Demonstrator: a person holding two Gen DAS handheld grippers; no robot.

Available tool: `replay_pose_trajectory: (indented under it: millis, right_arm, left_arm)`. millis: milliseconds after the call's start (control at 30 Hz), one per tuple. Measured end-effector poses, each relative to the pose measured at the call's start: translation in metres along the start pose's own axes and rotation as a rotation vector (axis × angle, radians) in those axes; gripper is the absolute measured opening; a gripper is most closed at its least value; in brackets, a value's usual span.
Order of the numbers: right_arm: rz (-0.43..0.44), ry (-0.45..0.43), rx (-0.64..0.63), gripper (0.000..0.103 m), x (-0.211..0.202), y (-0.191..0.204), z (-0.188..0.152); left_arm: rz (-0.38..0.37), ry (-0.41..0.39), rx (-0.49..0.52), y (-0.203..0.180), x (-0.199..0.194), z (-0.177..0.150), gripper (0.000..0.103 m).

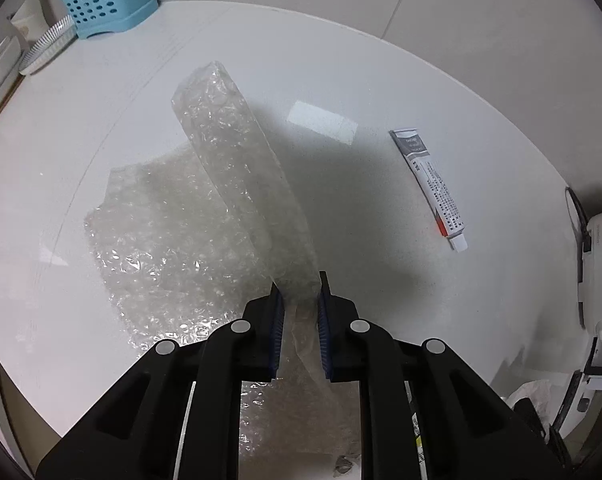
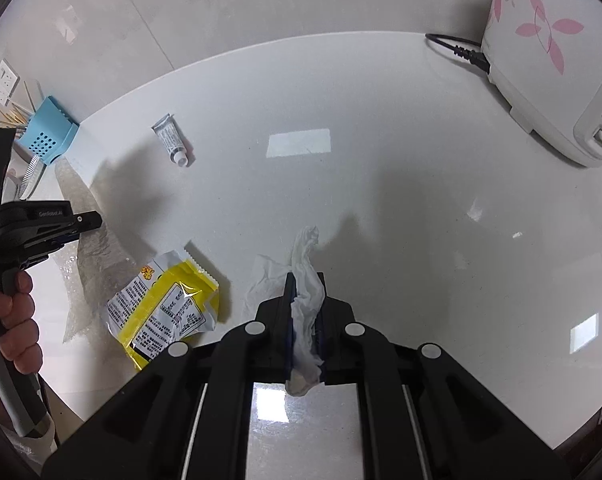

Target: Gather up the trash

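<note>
glossy white surface (image 2: 381, 184) with a curved far edge against a tiled wall. lying on it: a sheet of bubble wrap (image 1: 161, 248), partly raised; a small tube (image 1: 431, 186); a yellow snack wrapper (image 2: 165, 308); a crumpled tissue (image 2: 269, 276). standing on it: a blue perforated holder (image 1: 99, 2) and a white flower-patterned appliance (image 2: 549, 68).

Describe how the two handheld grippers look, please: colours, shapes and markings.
Both grippers, left gripper and right gripper, are matte black plastic with two straight fingers, blue ribbed pads inside and round grey bolt caps. From the right view, the left one has a grey handle and small pale lettering.
</note>
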State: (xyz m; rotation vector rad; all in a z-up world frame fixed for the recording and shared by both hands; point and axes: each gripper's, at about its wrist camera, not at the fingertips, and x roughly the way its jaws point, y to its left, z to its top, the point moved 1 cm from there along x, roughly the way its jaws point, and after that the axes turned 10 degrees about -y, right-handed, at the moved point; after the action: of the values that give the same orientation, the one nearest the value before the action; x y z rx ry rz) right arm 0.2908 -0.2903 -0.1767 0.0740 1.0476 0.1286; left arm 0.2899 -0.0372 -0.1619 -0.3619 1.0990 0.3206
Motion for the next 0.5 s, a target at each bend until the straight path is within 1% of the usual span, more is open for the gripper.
replay_pose_trajectory:
  millis: [133, 300, 367, 433, 500]
  right_arm:
    - [0.004, -0.025, -0.015, 0.007, -0.006, 0.002, 0.004]
    - [0.012, -0.081, -0.04, 0.007, -0.022, 0.008, 0.009]
    - [0.012, -0.103, -0.052, 0.007, -0.029, 0.012, 0.009]
    - [0.015, -0.123, -0.057, 0.007, -0.037, 0.015, 0.008]
    - [0.015, -0.143, -0.062, 0.007, -0.045, 0.02, 0.005]
  left_arm:
    - [0.022, -0.079, 0.073, 0.003, -0.021, -0.005, 0.014]
    - [0.008, -0.173, 0.121, 0.006, -0.051, -0.016, 0.014]
    - [0.017, -0.206, 0.14, 0.007, -0.062, -0.02, 0.014]
    - [-0.002, -0.225, 0.142, 0.018, -0.076, -0.021, 0.014]
    - [-0.017, -0.24, 0.143, 0.027, -0.082, -0.022, 0.014]
